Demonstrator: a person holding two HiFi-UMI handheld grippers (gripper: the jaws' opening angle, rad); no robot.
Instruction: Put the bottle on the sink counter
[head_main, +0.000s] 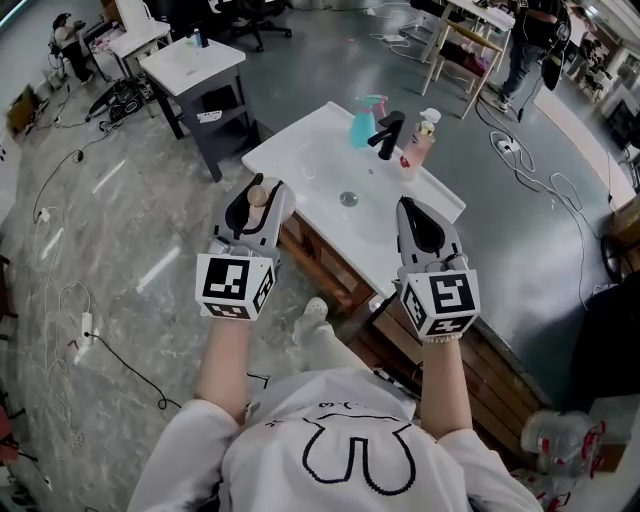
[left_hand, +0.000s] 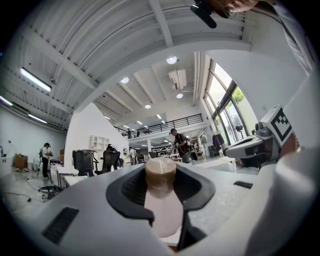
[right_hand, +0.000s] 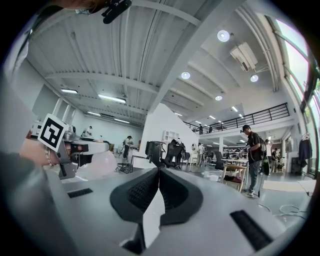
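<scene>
My left gripper (head_main: 263, 192) is shut on a small pale pink bottle with a tan cap (head_main: 259, 194), held upright above the near left edge of the white sink counter (head_main: 296, 150). In the left gripper view the bottle (left_hand: 160, 200) stands between the dark pads, its cap (left_hand: 160, 173) level with the tips of my left gripper (left_hand: 161, 169). My right gripper (head_main: 409, 212) hovers over the counter's near right part, shut with nothing in it. Its pads meet in the right gripper view (right_hand: 158, 172).
On the counter's far side stand a black faucet (head_main: 388, 134), a blue spray bottle (head_main: 364, 121) and a pink pump bottle (head_main: 419, 143). The drain (head_main: 348, 199) sits mid-basin. A grey side table (head_main: 196, 66) is behind. Cables and a power strip (head_main: 86, 325) lie on the floor.
</scene>
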